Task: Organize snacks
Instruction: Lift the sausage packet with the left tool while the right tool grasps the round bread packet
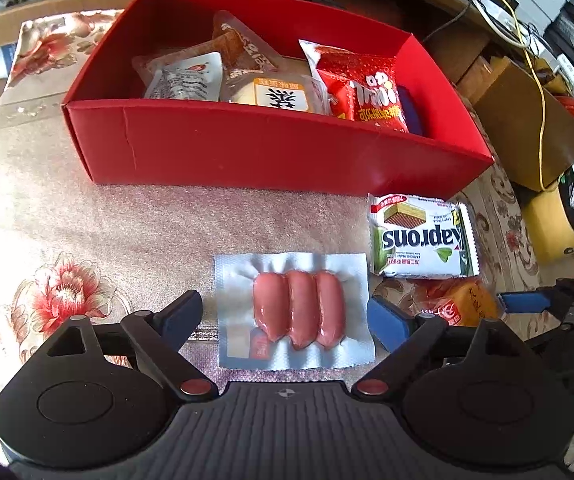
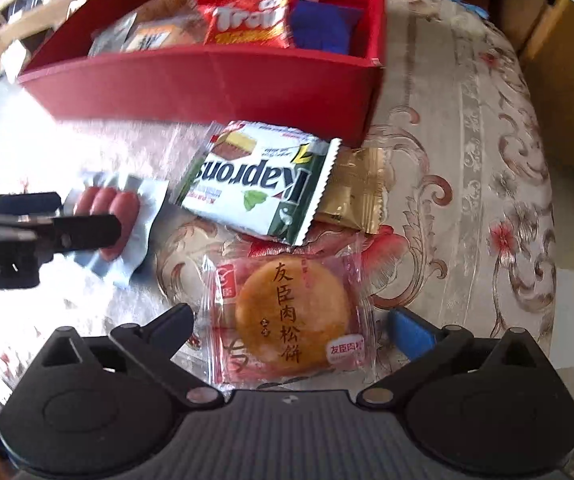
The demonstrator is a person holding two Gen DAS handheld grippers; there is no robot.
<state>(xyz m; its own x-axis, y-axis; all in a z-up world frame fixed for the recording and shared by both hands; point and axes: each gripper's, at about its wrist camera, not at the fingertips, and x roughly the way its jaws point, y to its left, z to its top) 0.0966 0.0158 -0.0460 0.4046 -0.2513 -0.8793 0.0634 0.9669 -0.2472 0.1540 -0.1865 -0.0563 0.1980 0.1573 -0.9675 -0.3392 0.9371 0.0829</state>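
A red box (image 1: 247, 148) holds several snack packs and shows in both views (image 2: 207, 80). A vacuum pack of three pink sausages (image 1: 295, 312) lies flat on the table between the open fingers of my left gripper (image 1: 287, 316). A round meat-floss cake in a clear wrapper (image 2: 291, 316) lies between the open fingers of my right gripper (image 2: 291, 328). A green and white Kaprons wafer pack (image 1: 423, 240) lies in front of the box's right corner, also in the right wrist view (image 2: 255, 184). A gold packet (image 2: 359, 192) lies partly under it.
The table has a floral cloth (image 1: 67, 292). Cardboard boxes (image 1: 527, 120), cables and shelves crowd the floor beyond the table's right edge. My left gripper shows at the left of the right wrist view (image 2: 67, 220), over the sausage pack (image 2: 115, 216).
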